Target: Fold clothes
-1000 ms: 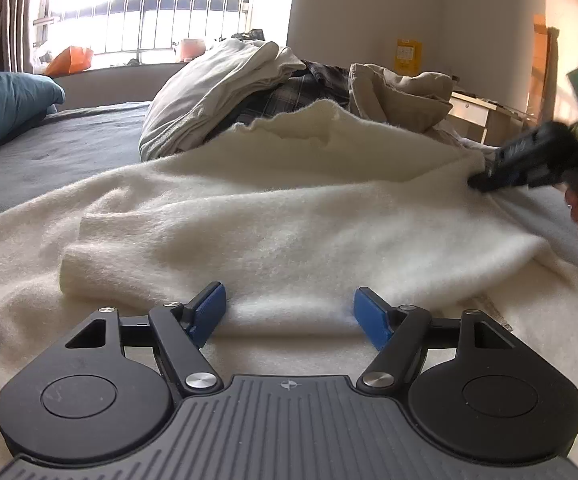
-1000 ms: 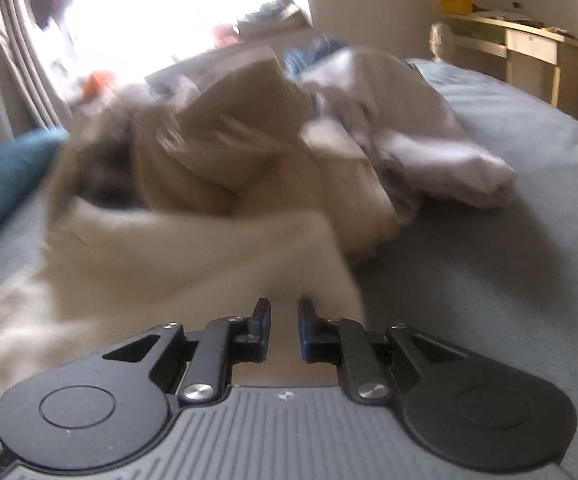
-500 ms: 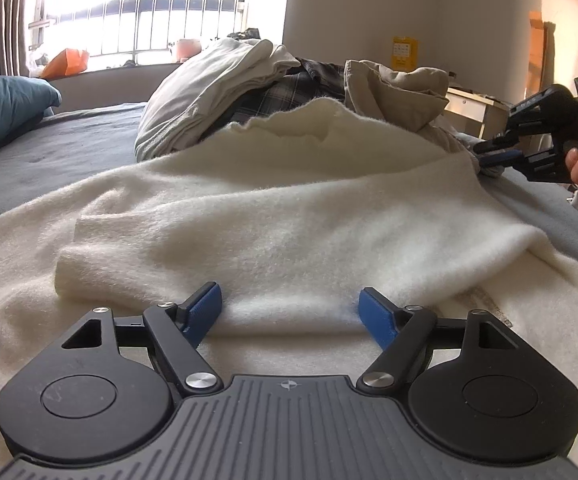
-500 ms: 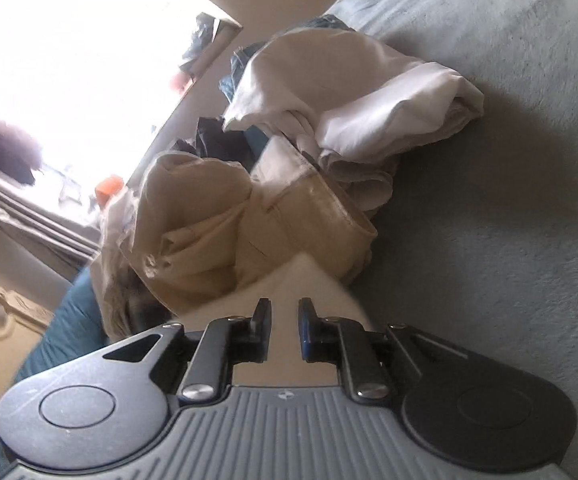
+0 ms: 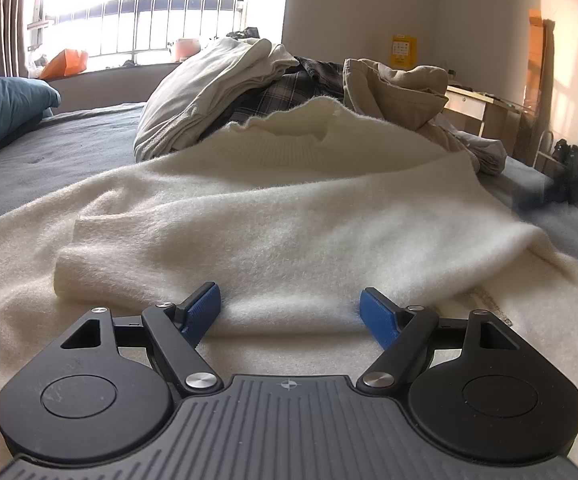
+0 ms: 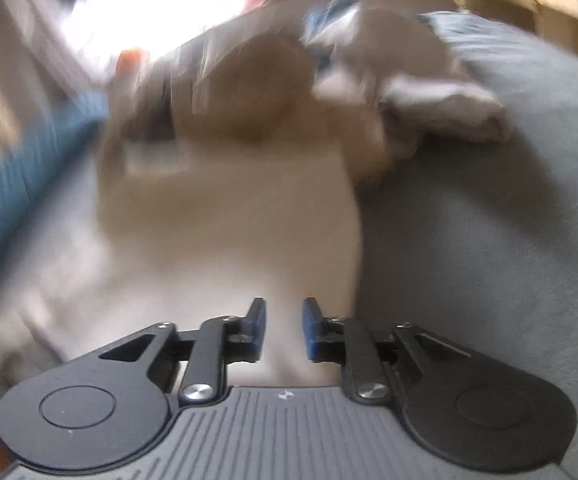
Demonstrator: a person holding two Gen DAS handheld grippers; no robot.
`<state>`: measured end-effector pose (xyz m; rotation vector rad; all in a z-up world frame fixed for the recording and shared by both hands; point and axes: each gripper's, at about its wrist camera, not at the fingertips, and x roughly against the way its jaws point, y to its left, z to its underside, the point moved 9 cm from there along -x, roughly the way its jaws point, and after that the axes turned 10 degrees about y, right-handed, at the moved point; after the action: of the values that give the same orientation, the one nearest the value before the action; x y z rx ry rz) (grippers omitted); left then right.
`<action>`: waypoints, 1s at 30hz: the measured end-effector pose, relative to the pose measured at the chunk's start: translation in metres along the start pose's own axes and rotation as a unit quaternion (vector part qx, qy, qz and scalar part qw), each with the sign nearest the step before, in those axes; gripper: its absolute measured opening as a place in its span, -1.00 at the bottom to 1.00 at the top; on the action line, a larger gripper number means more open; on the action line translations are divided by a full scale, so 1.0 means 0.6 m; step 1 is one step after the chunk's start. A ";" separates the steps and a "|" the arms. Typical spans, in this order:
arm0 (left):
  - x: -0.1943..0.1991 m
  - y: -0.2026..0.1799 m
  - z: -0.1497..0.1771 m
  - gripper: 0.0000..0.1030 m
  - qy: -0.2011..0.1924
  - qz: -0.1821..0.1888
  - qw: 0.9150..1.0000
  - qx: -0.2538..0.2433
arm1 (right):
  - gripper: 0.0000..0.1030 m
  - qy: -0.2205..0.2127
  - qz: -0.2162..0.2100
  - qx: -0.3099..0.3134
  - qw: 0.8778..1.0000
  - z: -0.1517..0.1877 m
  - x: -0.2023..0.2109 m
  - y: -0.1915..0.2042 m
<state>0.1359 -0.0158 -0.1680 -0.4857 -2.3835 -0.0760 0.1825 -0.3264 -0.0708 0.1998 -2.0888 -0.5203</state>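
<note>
While the fluffy cream knit sweater [image 5: 289,216] lies spread on the grey bed cover [image 5: 49,148], both grippers sit at its edges.

From the left wrist view, the left gripper [image 5: 291,310] has its blue pads spread wide, holding nothing, resting low on the sweater with a folded-over sleeve running crosswise just ahead of the fingers; the ribbed neckline [image 5: 285,136] lies farther off, toward a heap of beige and plaid clothes [image 5: 281,76]. This view alone shows that lie sharply, with a dark blur at the right edge. From the right wrist view, badly motion-blurred, the right gripper [image 6: 285,328] has fingers narrowly parted over cream cloth; whether they pinch it I cannot tell. The left gripper seems nearer the sleeve.
</note>
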 end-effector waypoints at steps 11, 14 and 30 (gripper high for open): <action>0.000 -0.001 -0.001 0.52 0.001 -0.004 1.000 -0.003 | -0.56 0.023 0.110 0.160 0.981 0.094 -0.038 0.018; 0.000 -0.001 0.000 0.52 0.001 -0.004 1.000 -0.003 | -0.55 0.015 0.108 0.129 0.986 0.082 -0.010 0.022; 0.000 -0.002 0.000 0.52 0.002 -0.005 1.000 -0.004 | -0.63 0.008 0.143 0.115 0.983 0.193 0.058 -0.004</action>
<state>0.1355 -0.0169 -0.1676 -0.4775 -2.3830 -0.0920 0.0667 -0.3071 -0.0993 0.0349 -2.1131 -0.1052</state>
